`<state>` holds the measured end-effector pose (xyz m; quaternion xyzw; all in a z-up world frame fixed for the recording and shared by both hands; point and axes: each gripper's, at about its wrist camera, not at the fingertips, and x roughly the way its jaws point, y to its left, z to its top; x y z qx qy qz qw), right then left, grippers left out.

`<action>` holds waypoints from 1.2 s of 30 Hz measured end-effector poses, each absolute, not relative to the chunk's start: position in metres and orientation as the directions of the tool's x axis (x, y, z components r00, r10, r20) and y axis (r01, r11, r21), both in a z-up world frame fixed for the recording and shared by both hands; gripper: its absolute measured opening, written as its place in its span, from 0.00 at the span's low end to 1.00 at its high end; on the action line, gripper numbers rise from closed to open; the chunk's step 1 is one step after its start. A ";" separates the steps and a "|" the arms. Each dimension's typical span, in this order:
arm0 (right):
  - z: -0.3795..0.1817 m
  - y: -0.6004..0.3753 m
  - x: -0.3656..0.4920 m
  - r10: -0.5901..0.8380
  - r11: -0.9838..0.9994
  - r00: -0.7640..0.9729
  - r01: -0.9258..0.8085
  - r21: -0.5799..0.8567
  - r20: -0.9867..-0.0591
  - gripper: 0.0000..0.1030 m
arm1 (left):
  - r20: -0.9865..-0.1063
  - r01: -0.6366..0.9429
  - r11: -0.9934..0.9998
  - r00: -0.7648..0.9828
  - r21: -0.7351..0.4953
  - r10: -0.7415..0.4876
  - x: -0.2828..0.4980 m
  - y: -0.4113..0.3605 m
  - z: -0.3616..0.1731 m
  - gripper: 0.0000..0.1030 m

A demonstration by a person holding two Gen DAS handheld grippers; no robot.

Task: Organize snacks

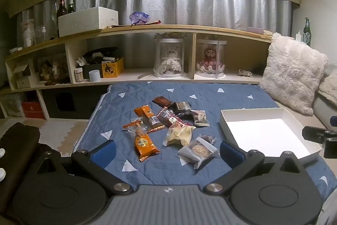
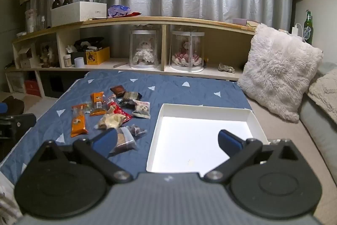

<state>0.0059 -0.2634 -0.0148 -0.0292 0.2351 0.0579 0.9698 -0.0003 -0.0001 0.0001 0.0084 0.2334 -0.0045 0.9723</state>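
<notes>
On the blue quilt we are only starting: every snack packet is lying outside the bare white tray, with both grippers' fingers spread wide, holding nothing.

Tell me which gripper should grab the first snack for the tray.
Left, probably. The open left gripper faces the snack pile, while the open right gripper hangs over the empty white tray.

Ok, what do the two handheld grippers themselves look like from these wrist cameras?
Both match. The left gripper and right gripper each have a ribbed grey body, two round black discs, black linkage arms with silver pivot bolts, and blue textured finger pads. No cables or sleeves clearly visible.
</notes>
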 end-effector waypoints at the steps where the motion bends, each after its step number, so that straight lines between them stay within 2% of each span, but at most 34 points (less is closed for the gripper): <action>1: -0.015 -0.263 0.006 0.098 0.991 0.882 -0.127 -0.032 -0.461 0.99 | -0.453 0.013 1.000 0.891 0.015 -0.005 0.000 0.000 0.000 1.00; 36: -0.018 -0.263 0.008 0.092 0.991 0.879 -0.127 -0.044 -0.468 0.99 | -0.463 0.017 1.000 0.887 0.009 -0.010 -0.001 -0.012 -0.006 1.00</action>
